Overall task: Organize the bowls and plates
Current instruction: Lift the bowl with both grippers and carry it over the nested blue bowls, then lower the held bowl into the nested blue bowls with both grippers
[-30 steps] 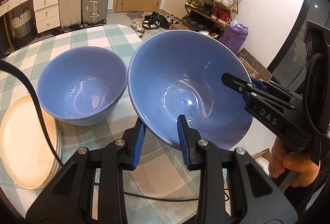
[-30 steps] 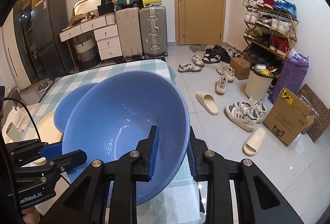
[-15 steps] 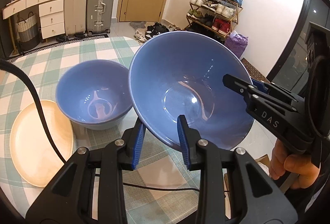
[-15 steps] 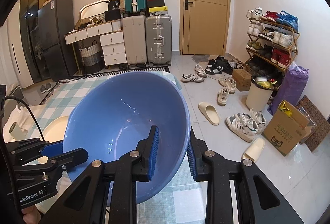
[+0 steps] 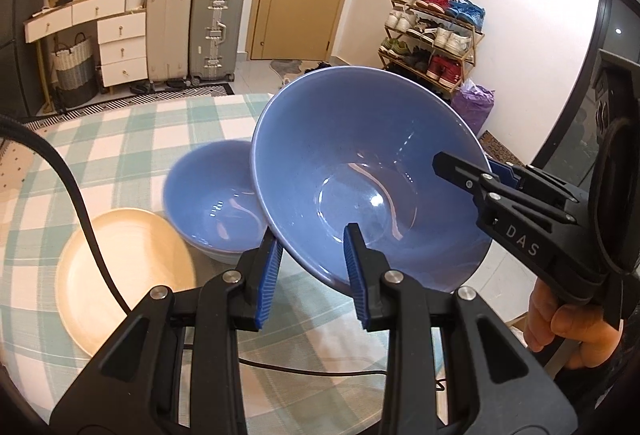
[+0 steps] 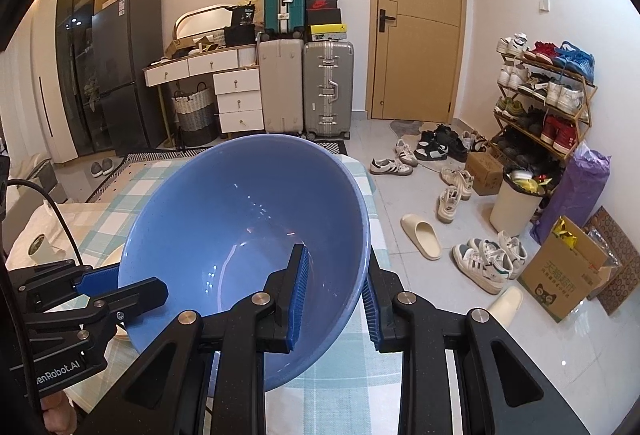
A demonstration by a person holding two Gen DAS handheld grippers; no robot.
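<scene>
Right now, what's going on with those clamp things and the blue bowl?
A person holds two hand-held grippers, and both the left gripper and the right gripper are clamped on the rim of the big blue bowl, tilted above the checked table. A smaller blue bowl and a cream plate sit below.

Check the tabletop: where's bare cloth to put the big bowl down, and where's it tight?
Bare checked cloth lies beyond the smaller blue bowl toward the table's far edge, and in the near strip crossed by a thin cable. Crowded: cream plate beside the smaller bowl, with the held large bowl tilted above it, clamped by left gripper and right gripper.
</scene>
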